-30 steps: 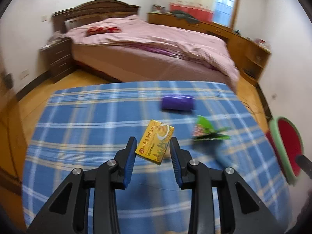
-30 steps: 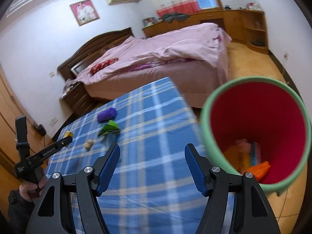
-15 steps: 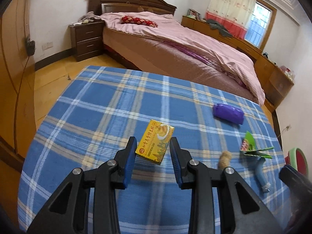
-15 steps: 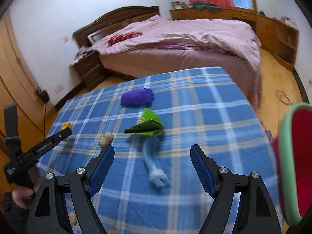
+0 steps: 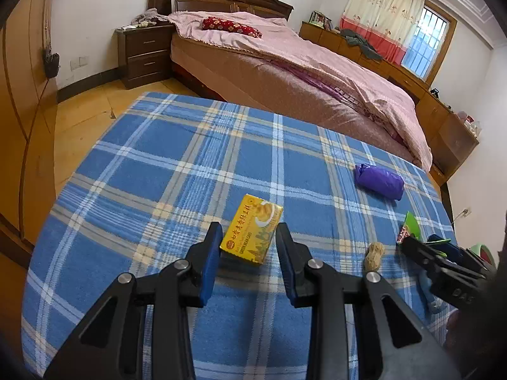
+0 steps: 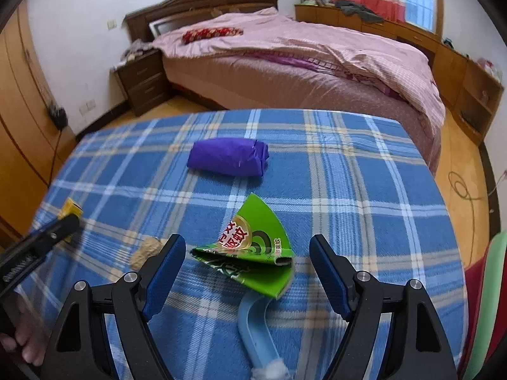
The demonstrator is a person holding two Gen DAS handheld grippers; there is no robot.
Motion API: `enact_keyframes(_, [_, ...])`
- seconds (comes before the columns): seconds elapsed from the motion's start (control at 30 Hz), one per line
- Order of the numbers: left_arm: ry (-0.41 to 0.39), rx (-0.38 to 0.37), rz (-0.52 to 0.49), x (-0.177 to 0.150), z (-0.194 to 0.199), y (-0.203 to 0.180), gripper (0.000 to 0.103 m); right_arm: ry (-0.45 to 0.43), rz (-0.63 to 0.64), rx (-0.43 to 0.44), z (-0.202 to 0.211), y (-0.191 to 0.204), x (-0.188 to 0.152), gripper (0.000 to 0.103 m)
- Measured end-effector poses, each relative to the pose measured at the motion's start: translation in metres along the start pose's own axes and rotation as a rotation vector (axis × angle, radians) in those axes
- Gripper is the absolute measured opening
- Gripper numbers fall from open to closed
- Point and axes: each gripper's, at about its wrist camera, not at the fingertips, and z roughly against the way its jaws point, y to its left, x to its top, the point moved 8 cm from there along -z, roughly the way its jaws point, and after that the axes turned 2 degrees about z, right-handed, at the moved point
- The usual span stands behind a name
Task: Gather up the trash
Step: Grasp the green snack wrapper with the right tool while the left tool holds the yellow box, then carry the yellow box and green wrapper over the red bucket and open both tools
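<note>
My left gripper (image 5: 248,231) is shut on a yellow snack box (image 5: 252,237), held just above the blue plaid cloth (image 5: 158,174). In the right wrist view that box (image 6: 71,207) shows at the far left. My right gripper (image 6: 247,243) stands open low over the cloth. A flattened green carton (image 6: 253,243) lies between its fingers, which do not touch it. A light blue tube (image 6: 253,326) pokes out from under the carton. Farther back lies a purple bag (image 6: 228,156), and a tan lump (image 6: 147,248) sits by the left finger.
A bin with a green rim and red inside (image 6: 488,300) stands off the table's right edge. Beyond the table are a bed with pink covers (image 6: 317,53), a dark nightstand (image 6: 142,79) and wooden floor. A hand (image 6: 22,345) grips the left tool.
My right gripper has swung from over the bin to the table, sunk toward the green carton and spread wider. The left gripper has kept the yellow box, rolled and dropped a little.
</note>
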Motion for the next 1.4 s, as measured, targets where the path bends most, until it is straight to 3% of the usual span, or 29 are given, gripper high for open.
enact_keyframes(0.23, [0.006,-0.009,-0.003,-0.001,-0.002,-0.002,0.035,-0.003,0.009,-0.007,-0.006,-0.001,-0.002,0.081])
enact_keyframes(0.3, [0.005,-0.011,-0.009,-0.002,-0.002,-0.003,0.035,-0.007,0.022,-0.029,-0.005,-0.001,-0.003,0.069])
enact_keyframes(0.5, [-0.002,-0.024,-0.019,-0.003,-0.001,-0.006,0.035,-0.024,0.004,-0.007,0.004,-0.001,-0.004,0.07])
enact_keyframes(0.67, [-0.012,-0.036,-0.022,-0.003,0.002,-0.008,0.035,-0.105,-0.083,0.049,0.034,-0.006,-0.002,0.07])
enact_keyframes(0.93, [-0.03,-0.049,-0.036,-0.002,0.005,-0.013,0.035,-0.16,-0.161,0.061,0.094,-0.021,-0.022,0.07])
enact_keyframes(1.1, [-0.026,-0.044,-0.056,-0.003,0.007,-0.02,0.035,-0.205,-0.204,0.034,0.133,-0.047,-0.033,0.07])
enact_keyframes(1.4, [-0.04,-0.109,-0.112,-0.007,0.047,-0.046,0.035,-0.263,-0.334,-0.012,0.183,-0.097,-0.068,0.07])
